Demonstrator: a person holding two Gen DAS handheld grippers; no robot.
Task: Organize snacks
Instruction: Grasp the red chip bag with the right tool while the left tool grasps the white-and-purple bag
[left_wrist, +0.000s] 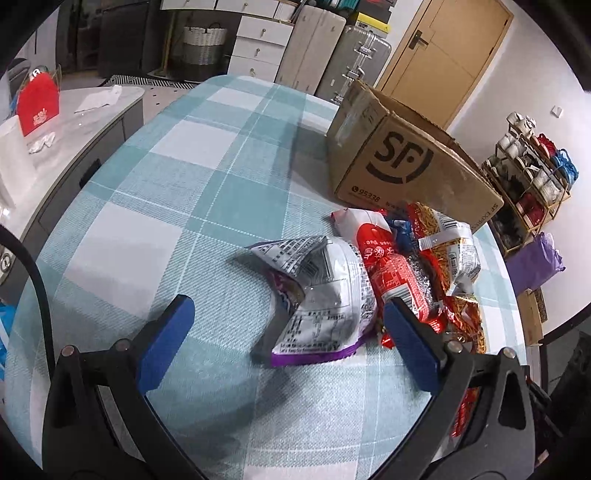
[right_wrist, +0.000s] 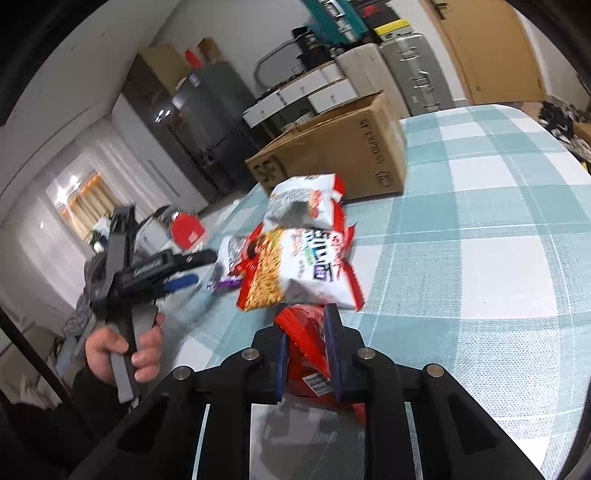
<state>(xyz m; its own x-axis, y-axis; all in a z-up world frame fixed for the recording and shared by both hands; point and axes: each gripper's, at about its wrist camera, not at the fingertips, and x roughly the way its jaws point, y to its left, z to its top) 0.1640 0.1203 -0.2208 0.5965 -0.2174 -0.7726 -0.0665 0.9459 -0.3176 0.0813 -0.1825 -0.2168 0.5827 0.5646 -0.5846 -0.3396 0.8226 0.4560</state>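
Several snack packets lie in a pile on the checked table. In the left wrist view a white and purple packet (left_wrist: 325, 295) lies nearest, with a red packet (left_wrist: 391, 266) and an orange noodle packet (left_wrist: 447, 243) to its right. My left gripper (left_wrist: 288, 332) is open and empty, its jaws either side of the white and purple packet, just short of it. My right gripper (right_wrist: 306, 332) is shut on a red snack packet (right_wrist: 306, 347) at the near end of the pile. A noodle packet (right_wrist: 303, 269) lies just beyond it.
An open SF cardboard box (left_wrist: 402, 162) stands on the table behind the pile; it also shows in the right wrist view (right_wrist: 343, 151). The left gripper and the hand holding it (right_wrist: 125, 273) are at the left. A shoe rack (left_wrist: 532, 177) stands past the table's right edge.
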